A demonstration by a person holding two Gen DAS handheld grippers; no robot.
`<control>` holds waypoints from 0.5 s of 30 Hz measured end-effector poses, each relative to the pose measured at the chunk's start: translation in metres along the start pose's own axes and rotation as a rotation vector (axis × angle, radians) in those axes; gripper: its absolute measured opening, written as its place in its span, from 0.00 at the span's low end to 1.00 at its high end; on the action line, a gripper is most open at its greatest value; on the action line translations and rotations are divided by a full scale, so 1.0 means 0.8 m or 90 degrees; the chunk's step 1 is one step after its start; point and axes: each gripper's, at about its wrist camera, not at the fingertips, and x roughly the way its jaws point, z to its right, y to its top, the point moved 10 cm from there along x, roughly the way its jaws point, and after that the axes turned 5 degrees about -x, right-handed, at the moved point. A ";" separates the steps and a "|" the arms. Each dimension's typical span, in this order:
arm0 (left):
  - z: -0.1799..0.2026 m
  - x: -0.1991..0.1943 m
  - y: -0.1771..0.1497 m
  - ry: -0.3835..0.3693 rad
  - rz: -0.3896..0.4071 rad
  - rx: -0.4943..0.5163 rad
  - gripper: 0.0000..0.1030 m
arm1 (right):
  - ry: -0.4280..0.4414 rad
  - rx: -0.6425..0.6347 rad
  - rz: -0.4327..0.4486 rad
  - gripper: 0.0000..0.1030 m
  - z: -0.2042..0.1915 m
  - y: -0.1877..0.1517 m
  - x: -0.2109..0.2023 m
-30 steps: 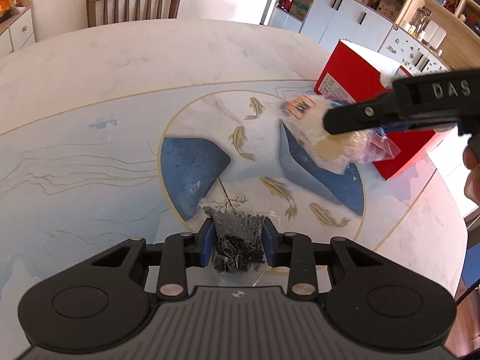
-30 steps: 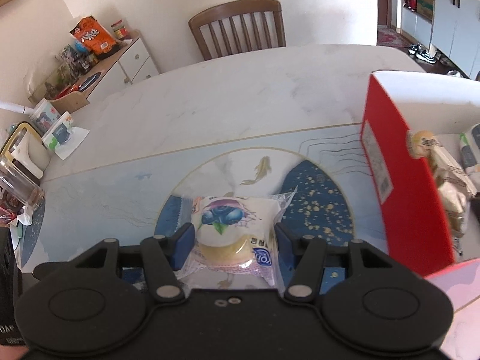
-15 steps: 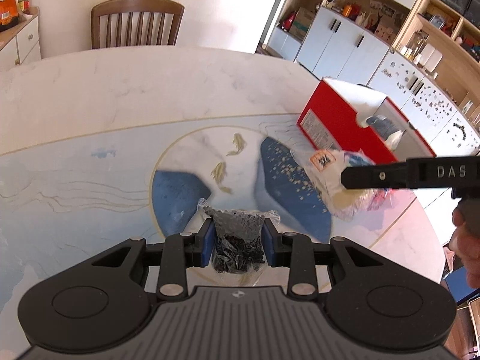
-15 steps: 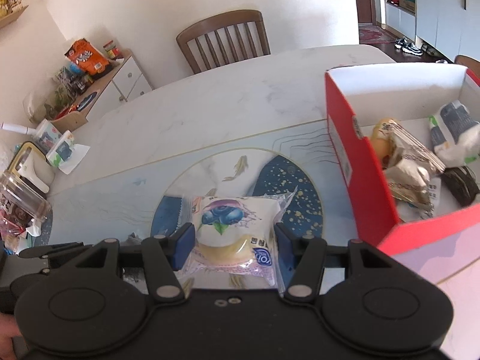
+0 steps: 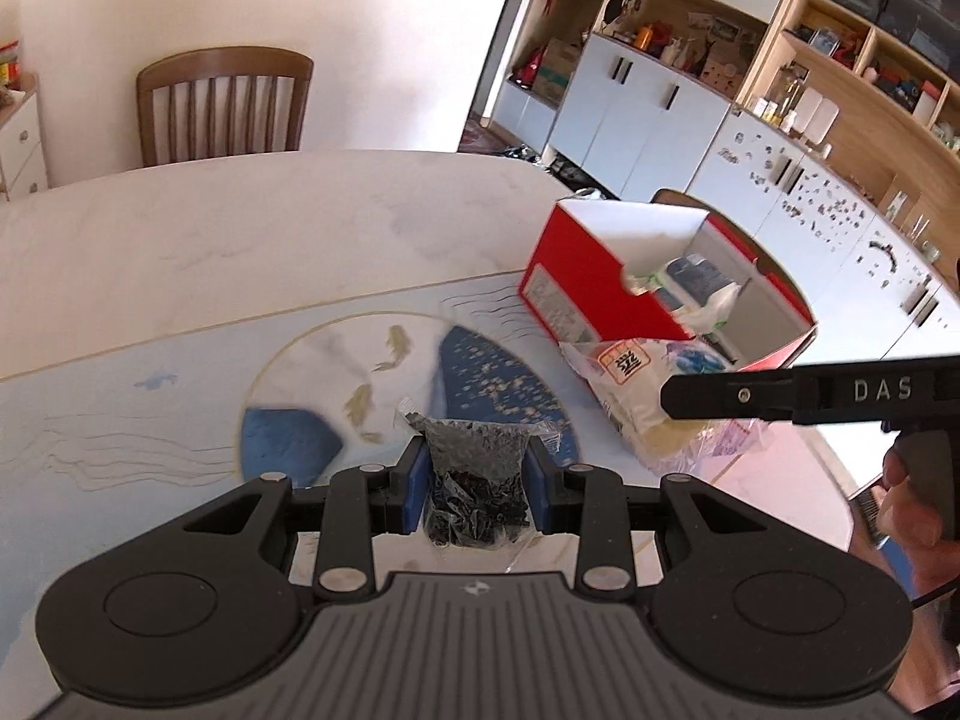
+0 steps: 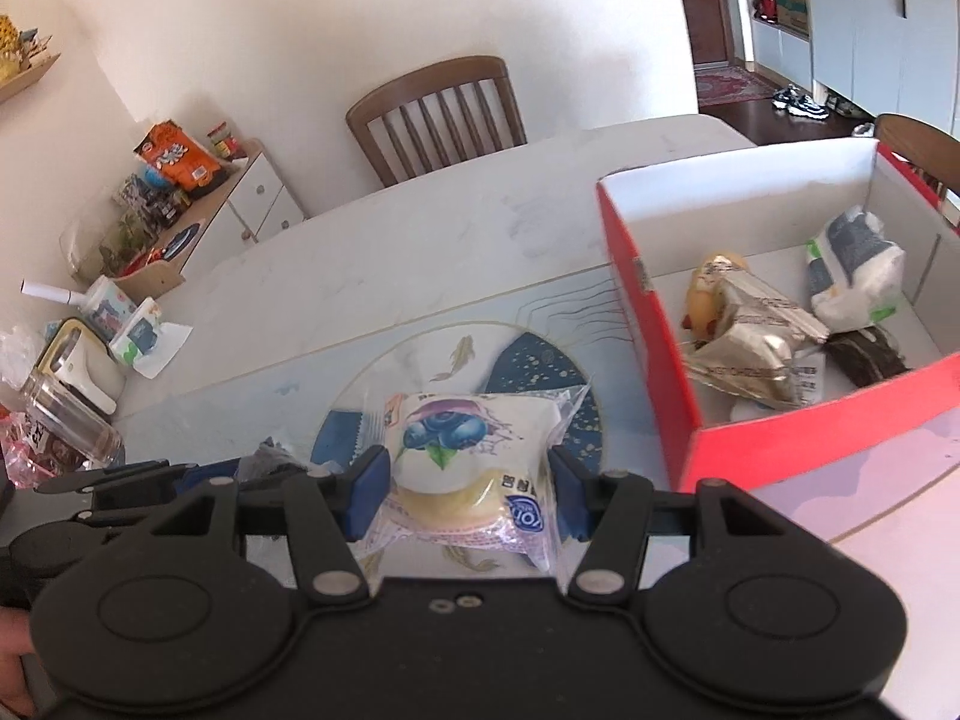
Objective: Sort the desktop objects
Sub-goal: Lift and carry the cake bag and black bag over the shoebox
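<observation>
- Both blue-padded fingers (image 5: 413, 483) of the left gripper (image 5: 477, 483) press on one clear packet of dark bits (image 5: 477, 489), held above the table.
- Right gripper (image 6: 469, 495) fingers (image 6: 367, 492) clamp one wrapped blueberry cake (image 6: 465, 462), also lifted clear of the surface.
- One red box (image 6: 774, 450) stands open just to the right of the cake, its near rim level with the right fingertips.
- Inside the box lie about five items: a gold foil pack (image 6: 759, 348), a white and blue pouch (image 6: 855, 267), a yellow snack (image 6: 708, 300), a dark packet (image 6: 864, 357), and a white piece half hidden under the foil.
- One table (image 5: 270, 240) with a round fish-patterned mat (image 5: 384, 372) spreads bare ahead of both grippers to its far edge.
- One wooden chair (image 5: 222, 105) stands beyond that edge.
- Cups and wrappers (image 6: 90, 354) crowd the table's left edge.
</observation>
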 end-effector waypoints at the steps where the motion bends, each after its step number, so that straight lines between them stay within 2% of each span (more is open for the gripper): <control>1: 0.004 0.001 0.002 -0.007 -0.001 -0.006 0.31 | 0.001 0.004 0.002 0.55 0.004 0.000 -0.004; 5: 0.029 0.004 0.012 -0.032 -0.001 -0.012 0.31 | -0.002 0.016 0.013 0.55 0.021 0.004 -0.020; 15: 0.101 0.039 0.030 -0.067 -0.001 0.026 0.31 | -0.027 0.031 0.035 0.55 0.079 0.014 -0.050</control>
